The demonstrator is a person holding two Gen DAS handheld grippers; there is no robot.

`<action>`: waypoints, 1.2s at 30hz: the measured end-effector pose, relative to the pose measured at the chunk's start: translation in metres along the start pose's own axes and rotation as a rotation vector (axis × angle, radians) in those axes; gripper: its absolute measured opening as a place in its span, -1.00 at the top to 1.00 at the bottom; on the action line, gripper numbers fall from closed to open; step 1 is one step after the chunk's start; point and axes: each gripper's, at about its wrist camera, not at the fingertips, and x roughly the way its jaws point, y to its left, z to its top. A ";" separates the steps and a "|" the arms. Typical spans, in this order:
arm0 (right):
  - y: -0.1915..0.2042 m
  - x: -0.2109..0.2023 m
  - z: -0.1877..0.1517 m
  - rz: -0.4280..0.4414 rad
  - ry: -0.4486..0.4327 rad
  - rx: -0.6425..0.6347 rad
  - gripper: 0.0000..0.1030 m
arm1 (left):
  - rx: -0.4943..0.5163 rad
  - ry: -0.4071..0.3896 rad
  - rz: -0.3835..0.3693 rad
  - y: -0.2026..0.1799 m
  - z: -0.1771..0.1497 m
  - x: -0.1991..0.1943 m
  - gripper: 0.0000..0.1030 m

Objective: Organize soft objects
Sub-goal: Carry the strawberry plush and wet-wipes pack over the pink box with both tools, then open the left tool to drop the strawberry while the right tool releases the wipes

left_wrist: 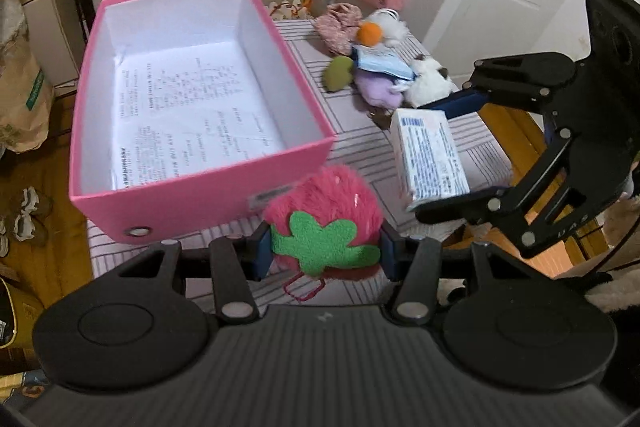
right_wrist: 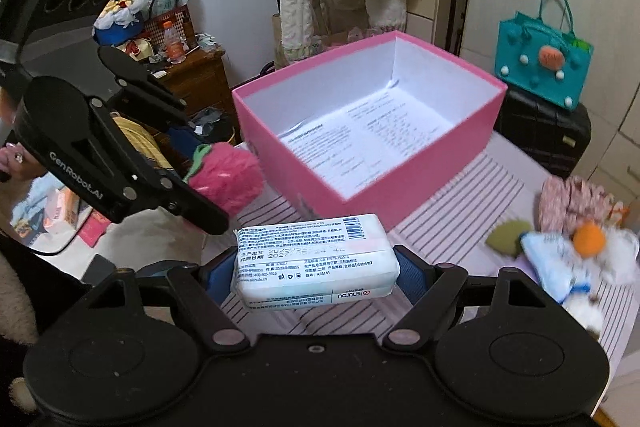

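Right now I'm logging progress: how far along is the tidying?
Nothing is stowed yet: the pink box holds only printed paper. In hand: the left gripper clamps the strawberry plush, the right gripper the tissue pack. Left: the pile of plush toys on the table.

The left tongs (left_wrist: 325, 253) are matte black plastic, with a ribbed housing flanked by two round discs, each with an oval recess. Flat black link arms with triangular cut-outs run forward from silver rivets to blue pads (left_wrist: 264, 253). The right tongs (right_wrist: 316, 273) are built alike, with textured blue pads (right_wrist: 412, 277) and a small screw at the middle of the housing. In the right wrist view the left unit bears white "GenRobot.AI" lettering, a thin black cable trails below it, and a ringed finger (right_wrist: 16, 158) shows behind.
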 end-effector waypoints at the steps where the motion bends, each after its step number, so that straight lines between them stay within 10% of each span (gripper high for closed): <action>1: -0.002 0.002 0.005 -0.003 -0.001 -0.004 -0.63 | -0.008 -0.004 0.003 0.005 0.002 -0.001 0.03; 21: -0.052 0.063 0.109 -0.132 -0.098 -0.268 -0.63 | -0.003 -0.129 0.132 0.091 0.127 0.036 0.03; 36: -0.097 0.152 0.153 -0.154 0.131 -0.494 -0.63 | -0.221 0.032 0.105 0.156 0.183 0.128 0.03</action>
